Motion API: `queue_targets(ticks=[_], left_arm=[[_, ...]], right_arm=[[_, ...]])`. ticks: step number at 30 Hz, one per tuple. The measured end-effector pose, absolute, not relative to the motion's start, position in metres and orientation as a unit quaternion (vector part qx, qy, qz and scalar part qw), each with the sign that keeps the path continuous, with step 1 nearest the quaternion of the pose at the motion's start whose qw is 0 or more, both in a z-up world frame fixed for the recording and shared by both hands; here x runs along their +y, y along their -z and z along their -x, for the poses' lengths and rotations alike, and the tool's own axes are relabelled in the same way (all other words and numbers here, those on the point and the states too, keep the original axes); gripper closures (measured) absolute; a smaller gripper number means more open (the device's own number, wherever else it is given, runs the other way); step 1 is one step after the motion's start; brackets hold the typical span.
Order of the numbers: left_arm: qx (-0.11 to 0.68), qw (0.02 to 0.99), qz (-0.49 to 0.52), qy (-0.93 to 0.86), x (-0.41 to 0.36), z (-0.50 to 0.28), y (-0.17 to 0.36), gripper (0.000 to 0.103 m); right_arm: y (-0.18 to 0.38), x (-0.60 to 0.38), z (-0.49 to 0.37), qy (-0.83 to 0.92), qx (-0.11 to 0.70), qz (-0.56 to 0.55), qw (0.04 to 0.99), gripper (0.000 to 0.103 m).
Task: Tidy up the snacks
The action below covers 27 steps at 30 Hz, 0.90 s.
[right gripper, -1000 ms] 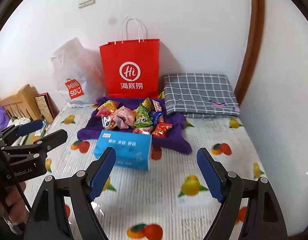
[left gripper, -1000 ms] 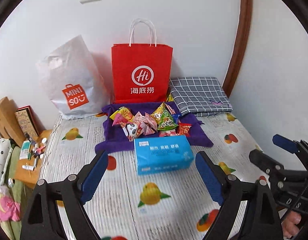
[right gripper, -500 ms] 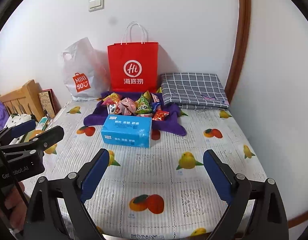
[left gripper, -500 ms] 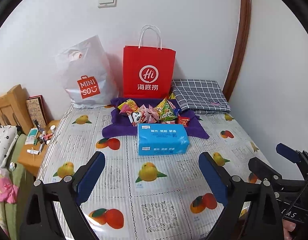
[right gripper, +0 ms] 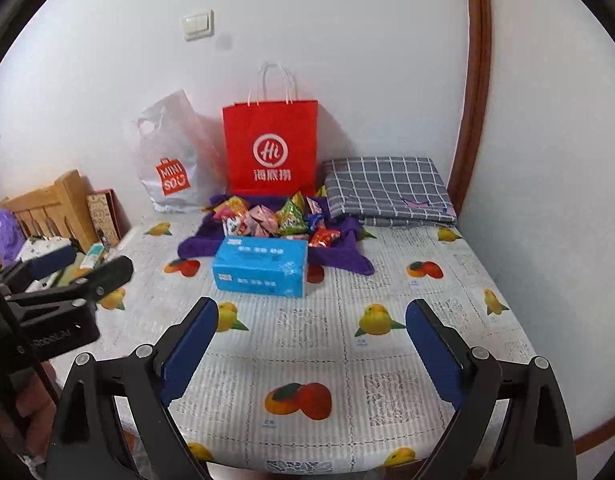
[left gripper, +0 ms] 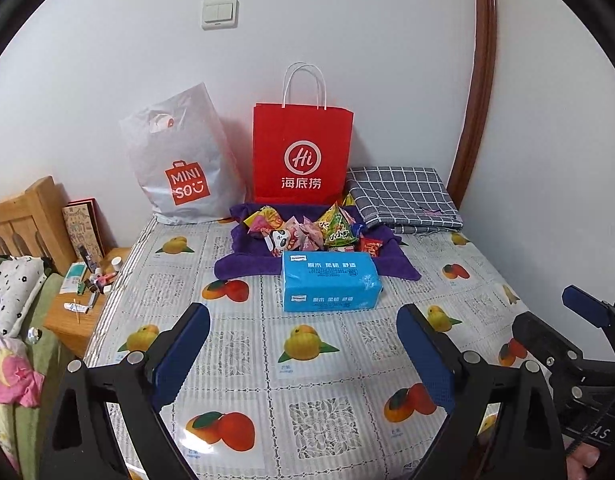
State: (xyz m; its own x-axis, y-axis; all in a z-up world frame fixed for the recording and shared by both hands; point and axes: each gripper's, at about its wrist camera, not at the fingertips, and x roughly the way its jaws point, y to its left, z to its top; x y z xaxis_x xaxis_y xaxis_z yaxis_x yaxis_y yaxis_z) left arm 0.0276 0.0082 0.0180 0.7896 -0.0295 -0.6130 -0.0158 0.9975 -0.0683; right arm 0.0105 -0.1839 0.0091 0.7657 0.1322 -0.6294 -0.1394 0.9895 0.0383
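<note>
A heap of bright snack packets (left gripper: 303, 232) (right gripper: 275, 216) lies on a purple cloth (left gripper: 243, 268) (right gripper: 347, 256) toward the back of the table. A blue tissue pack (left gripper: 329, 286) (right gripper: 261, 266) lies in front of the heap. Behind the cloth a red paper bag (left gripper: 303, 152) (right gripper: 271, 148) stands against the wall, with a white plastic bag (left gripper: 183, 160) (right gripper: 167, 156) to its left. My left gripper (left gripper: 303, 340) and my right gripper (right gripper: 311, 336) both hover open over the near part of the table, well short of the tissue pack, with nothing between their fingers.
The fruit-print tablecloth (left gripper: 319, 392) (right gripper: 307, 344) covers the table. A folded grey checked cloth (left gripper: 403, 196) (right gripper: 387, 188) lies at the back right. Left of the table stand a small wooden stand with toiletries (left gripper: 83, 300) and a wooden headboard (left gripper: 23, 220). A wall closes the right side.
Both grippers have drawn back from the snacks, so the table and bags look smaller and farther. Their jaws stand wider than a second ago.
</note>
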Motion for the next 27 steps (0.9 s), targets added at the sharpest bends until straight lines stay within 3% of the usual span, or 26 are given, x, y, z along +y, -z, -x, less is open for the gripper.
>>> queue_targets(ticks=[27], left_arm=[[0.323, 0.946, 0.034, 0.005, 0.006, -0.022, -0.02, 0.008]], right_arm=[[-0.014, -0.186, 0.002, -0.071, 0.324, -0.001, 0.944, 0.009]])
